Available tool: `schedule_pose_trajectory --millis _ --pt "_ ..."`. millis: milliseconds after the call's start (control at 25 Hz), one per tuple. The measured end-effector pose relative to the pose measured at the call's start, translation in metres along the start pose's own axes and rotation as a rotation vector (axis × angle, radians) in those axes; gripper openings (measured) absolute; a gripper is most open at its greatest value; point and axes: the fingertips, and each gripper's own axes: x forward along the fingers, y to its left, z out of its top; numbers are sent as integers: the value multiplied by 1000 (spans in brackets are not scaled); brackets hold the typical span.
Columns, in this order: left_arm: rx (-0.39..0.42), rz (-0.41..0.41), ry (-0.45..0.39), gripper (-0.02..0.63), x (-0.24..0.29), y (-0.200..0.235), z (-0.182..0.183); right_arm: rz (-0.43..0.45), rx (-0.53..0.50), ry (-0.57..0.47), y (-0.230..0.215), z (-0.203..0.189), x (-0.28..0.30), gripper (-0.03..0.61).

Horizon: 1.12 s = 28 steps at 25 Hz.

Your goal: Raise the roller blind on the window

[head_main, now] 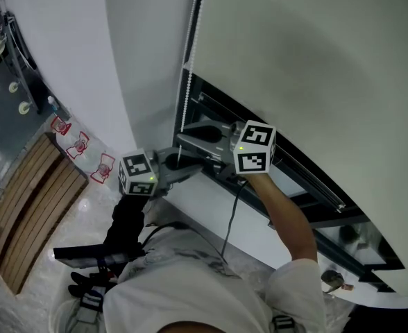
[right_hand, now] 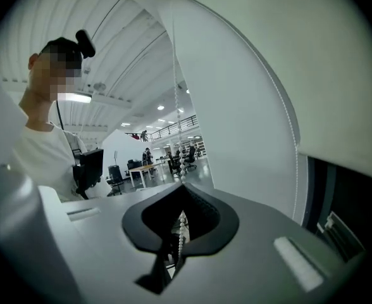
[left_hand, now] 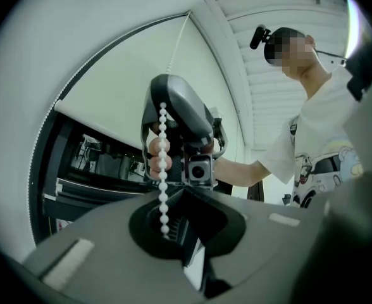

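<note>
- Your shirt (head_main: 190, 290) is nearest: soft white cloth, creased, with short sleeves. The bare right forearm (head_main: 287, 214) reaches from it toward the window.
- Your left gripper (left_hand: 185, 192) has smooth, matte grey shells that curve round a dark teardrop recess.
  - Its jaws are drawn together at the tips. The bead chain (left_hand: 163, 170) drops into the recess and is nipped at the ribbed black pad.
  - Its marker cube (head_main: 136, 174) is square-edged, with black-and-white printed faces.
- Your right gripper (right_hand: 183, 183) sits just beyond the left one, to its right.
  - Its jaws are closed to a narrow slot on the same chain, which threads straight through the slot.
  - Its marker cube (head_main: 252, 148) matches the other.
- The bead chain is a string of small, round, glossy white beads. It runs up from the grippers along the left edge of the blind.
- The window frame (head_main: 294, 179) is made of dark, straight rails with dark glass behind.
- The roller blind (head_main: 315, 68) is flat, matte, off-white fabric.
  - It covers the upper window to the right of the chain.
  - Its straight bottom edge leaves a dark band of window exposed beside the grippers.
- The wall (head_main: 121, 47) to the left of the chain is smooth and white.
- A slatted wooden panel (head_main: 23, 207) lies on the floor at the far left.
</note>
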Motion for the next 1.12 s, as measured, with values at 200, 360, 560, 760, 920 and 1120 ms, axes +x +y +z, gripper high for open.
schedule_pose_trajectory --millis 200,360,560,760,920,1120 --pt "5 -3 -1 -3 1 -1 1 -17 -87 2 -3 16 0 132" --pt "1 -3 0 -3 0 -1 0 -3 -100 -112 -5 71 -8 163" --pt "-6 4 -2 -3 -1 0 -1 -10 -250 -177 2 155 -11 163" --pt "-9 5 1 -3 0 0 -4 -25 -366 -228 11 220 -16 158" --pt "-8 7 1 -3 0 1 -3 -27 -415 -262 16 255 -21 150" --pt "-5 10 -1 -3 -1 2 0 -29 -452 -274 20 279 -22 138"
